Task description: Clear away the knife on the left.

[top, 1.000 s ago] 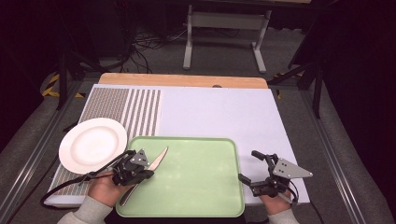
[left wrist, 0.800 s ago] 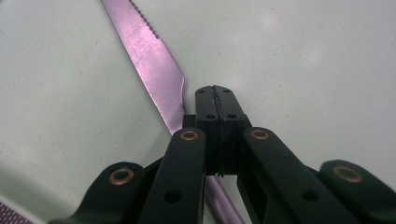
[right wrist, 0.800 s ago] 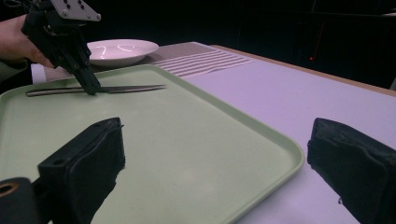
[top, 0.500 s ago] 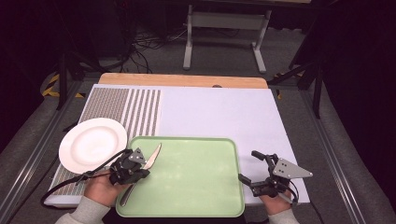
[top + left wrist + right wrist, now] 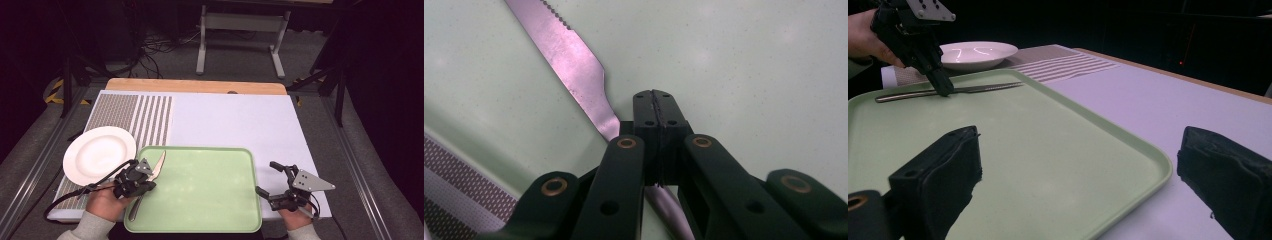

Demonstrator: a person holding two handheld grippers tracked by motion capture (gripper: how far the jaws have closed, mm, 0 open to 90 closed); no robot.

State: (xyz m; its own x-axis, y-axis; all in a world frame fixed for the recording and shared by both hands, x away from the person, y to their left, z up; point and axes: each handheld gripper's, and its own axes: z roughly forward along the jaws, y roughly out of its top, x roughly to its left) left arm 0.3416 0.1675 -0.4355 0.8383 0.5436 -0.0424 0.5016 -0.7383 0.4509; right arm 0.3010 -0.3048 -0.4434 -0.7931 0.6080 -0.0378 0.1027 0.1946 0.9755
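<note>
High view — left tongs [image 5: 150, 176] closed beside knife [image 5: 156, 167] on tray [image 5: 210, 200].

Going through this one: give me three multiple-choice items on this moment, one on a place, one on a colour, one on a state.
1. Where does the knife lie?
A. on a plate
B. on the tray
C. on the bare mat

2. What colour is the tray?
A. blue
B. red
C. green

3. How do the right gripper jaws stand?
A. open, nothing between them
B. shut on the knife
C. shut on the tray's rim

Answers: 1 B, the knife rests flat near the tray's left edge; 2 C, pale green in the high view; 3 A, the right gripper view shows a wide gap between its jaws.
</note>
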